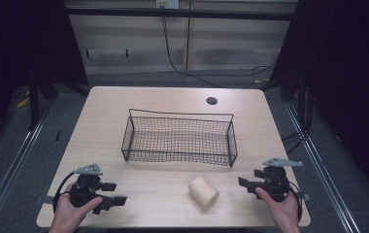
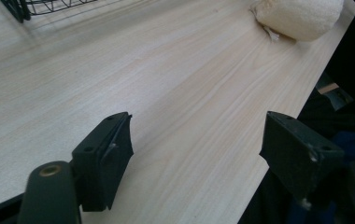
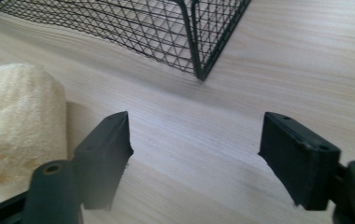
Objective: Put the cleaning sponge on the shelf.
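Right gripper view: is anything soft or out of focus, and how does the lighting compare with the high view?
Right gripper view: the near jaws look slightly soft; the wire basket and towel roll are sharp, evenly lit, with a faint shadow beside the roll. High view: the table is lit, its surroundings dark; no glare.
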Tool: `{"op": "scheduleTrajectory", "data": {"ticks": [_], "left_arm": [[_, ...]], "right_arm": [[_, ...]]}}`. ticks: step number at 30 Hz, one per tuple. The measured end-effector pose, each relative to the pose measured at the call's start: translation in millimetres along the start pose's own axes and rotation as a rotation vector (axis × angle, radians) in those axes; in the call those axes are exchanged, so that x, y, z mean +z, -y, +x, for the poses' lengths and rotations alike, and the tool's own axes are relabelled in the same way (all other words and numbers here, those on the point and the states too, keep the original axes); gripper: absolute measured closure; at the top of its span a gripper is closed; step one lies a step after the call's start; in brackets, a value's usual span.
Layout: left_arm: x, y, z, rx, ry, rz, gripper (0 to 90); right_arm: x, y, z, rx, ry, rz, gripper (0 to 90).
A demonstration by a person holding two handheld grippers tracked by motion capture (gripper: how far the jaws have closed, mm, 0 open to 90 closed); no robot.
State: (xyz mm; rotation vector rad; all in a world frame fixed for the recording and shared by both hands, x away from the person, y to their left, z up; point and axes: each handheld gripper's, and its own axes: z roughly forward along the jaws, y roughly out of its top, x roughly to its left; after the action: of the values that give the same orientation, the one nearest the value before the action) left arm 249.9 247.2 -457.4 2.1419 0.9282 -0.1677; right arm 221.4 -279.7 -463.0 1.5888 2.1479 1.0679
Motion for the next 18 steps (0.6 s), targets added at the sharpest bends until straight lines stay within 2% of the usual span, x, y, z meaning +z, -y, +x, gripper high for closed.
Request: {"op": "scheduleTrajectory", "data": {"ticks": [4,6,8,11,15,18], "left_arm": [[0.5,-0.2,0.1,0.002,0.006,-0.001,26.0],[-0.4,0.0,1.0,-0.001,0.004,0.008,26.0],[-0.7,-0.1,1.7,-0.004,-0.001,0.012,25.9],[-0.9,-0.3,2.1,-0.003,0.007,0.016,25.8],[-1.4,-0.3,2.0,-0.004,0.01,0.016,25.7],[-1.6,-0.3,2.2,-0.005,0.012,0.018,25.2]], "right_arm": [[-0.4,-1.9,0.7,-0.003,-0.01,0.024,27.5],[-2.3,-3.9,0.6,0.018,-0.008,0.041,29.3],[-3.7,-4.8,0.7,0.005,0.01,0.043,31.2],[-4.0,-5.7,1.9,-0.008,0.007,0.045,31.3],[-4.9,-8.3,5.3,0.001,-0.022,0.069,31.4],[-5.8,-11.1,8.4,0.011,-0.067,0.08,31.2]]}}
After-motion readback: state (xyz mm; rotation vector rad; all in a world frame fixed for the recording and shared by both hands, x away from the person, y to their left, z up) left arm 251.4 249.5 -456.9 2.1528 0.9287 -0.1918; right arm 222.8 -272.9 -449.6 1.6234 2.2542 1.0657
